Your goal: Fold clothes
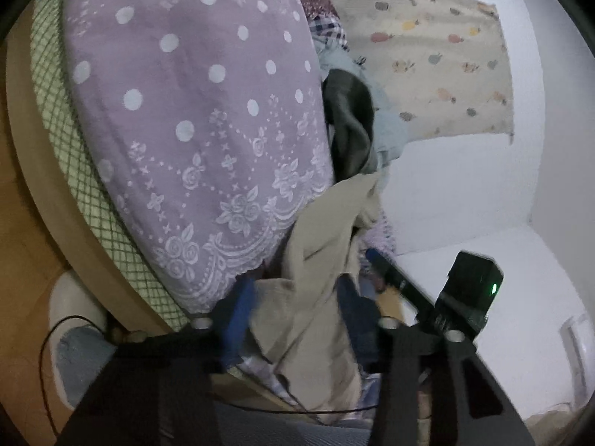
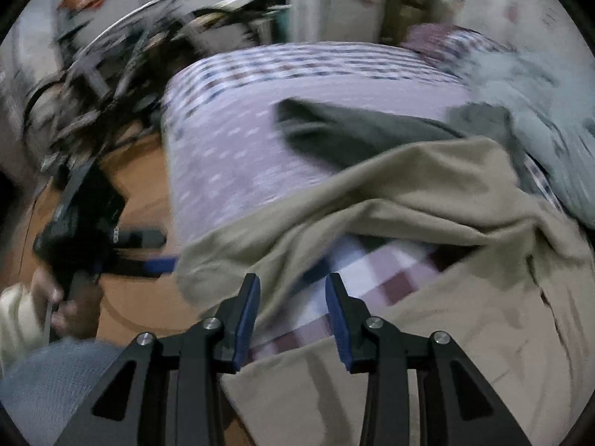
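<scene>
Beige cloth [image 1: 319, 260] hangs bunched between the blue pads of the left gripper [image 1: 293, 297]; the jaws stand narrow and the fabric fills the gap between them, gathered against the left pad. In the left wrist view the cloth runs from 6 o'clock up toward the centre, off the edge of a bed under a lilac cover [image 1: 186, 111] with white dots and lace flowers. A dark garment [image 1: 349, 122] and a pale blue one [image 1: 390, 126] lie heaped just past it at about 1 o'clock. A rug [image 1: 438, 63] with small fruit prints lies on the white floor at 2 o'clock.

The right gripper [image 2: 292, 316] hovers with jaws partly apart; nothing sits between the pads, and checked bedding [image 2: 372, 271] shows through the gap. In the right wrist view, which is blurred, the beige cloth [image 2: 409, 189] spreads from centre to 4 o'clock, with more of it below the fingers. The dark garment [image 2: 353, 126] lies above it near 12 o'clock, the pale blue one [image 2: 539, 104] at 2 o'clock. The left gripper [image 2: 163, 264] shows at 9 o'clock, its blue tip touching the cloth's edge, a hand [image 2: 55, 304] behind it.
</scene>
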Tool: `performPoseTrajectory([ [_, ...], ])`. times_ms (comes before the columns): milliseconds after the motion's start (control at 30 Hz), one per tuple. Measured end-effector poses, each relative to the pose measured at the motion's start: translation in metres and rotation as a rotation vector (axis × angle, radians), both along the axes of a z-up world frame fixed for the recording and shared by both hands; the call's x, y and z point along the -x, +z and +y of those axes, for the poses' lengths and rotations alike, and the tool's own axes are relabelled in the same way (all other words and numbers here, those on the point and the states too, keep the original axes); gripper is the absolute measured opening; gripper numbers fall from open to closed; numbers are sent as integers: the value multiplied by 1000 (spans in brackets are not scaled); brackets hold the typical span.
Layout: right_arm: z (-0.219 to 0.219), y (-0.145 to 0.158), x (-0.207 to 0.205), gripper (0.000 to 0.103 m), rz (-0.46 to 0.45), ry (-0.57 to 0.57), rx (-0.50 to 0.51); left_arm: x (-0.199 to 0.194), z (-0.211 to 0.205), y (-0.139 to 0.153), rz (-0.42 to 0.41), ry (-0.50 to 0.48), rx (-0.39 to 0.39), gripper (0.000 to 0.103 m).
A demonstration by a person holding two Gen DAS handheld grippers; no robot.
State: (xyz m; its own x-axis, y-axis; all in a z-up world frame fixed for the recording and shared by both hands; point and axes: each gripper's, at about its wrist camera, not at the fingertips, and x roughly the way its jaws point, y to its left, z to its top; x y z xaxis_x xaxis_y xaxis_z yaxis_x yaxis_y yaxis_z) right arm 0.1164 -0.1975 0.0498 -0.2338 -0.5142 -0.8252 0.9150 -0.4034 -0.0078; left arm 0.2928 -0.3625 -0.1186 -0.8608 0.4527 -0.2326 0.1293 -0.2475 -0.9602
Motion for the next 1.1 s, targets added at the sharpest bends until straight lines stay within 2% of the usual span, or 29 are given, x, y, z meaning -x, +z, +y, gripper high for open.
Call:
performPoseTrajectory([
  [133,7,5,34,39,-28,-141,60,-4,-2,5,-32,28,63,6],
  [333,-6,-3,50,39,-84,-203,72,-21,-20,22,-23,146,103,3],
  [533,-16,-13,61,38,-201,-261,140,-27,-44,62,11,198,193,3],
  [567,-15,-13,61,34,-211,-272,144,-27,-48,69,17,202,208,3],
  [600,-14,-14,61,15,-221,-283,148,-27,-54,77,25,209,228,3],
  [633,-13,-14,61,2,-231,-294,152,-26,-61,85,37,214,246,3],
  [800,-1,-8,46,3,-270,-281,195,-19,-89,117,70,208,337,2],
  [933,-4,-13,27,13,-222,-248,140,-8,-103,135,58,220,375,2],
  [1100,18,-6,25,13,-235,-273,189,-3,-122,160,49,239,423,2],
])
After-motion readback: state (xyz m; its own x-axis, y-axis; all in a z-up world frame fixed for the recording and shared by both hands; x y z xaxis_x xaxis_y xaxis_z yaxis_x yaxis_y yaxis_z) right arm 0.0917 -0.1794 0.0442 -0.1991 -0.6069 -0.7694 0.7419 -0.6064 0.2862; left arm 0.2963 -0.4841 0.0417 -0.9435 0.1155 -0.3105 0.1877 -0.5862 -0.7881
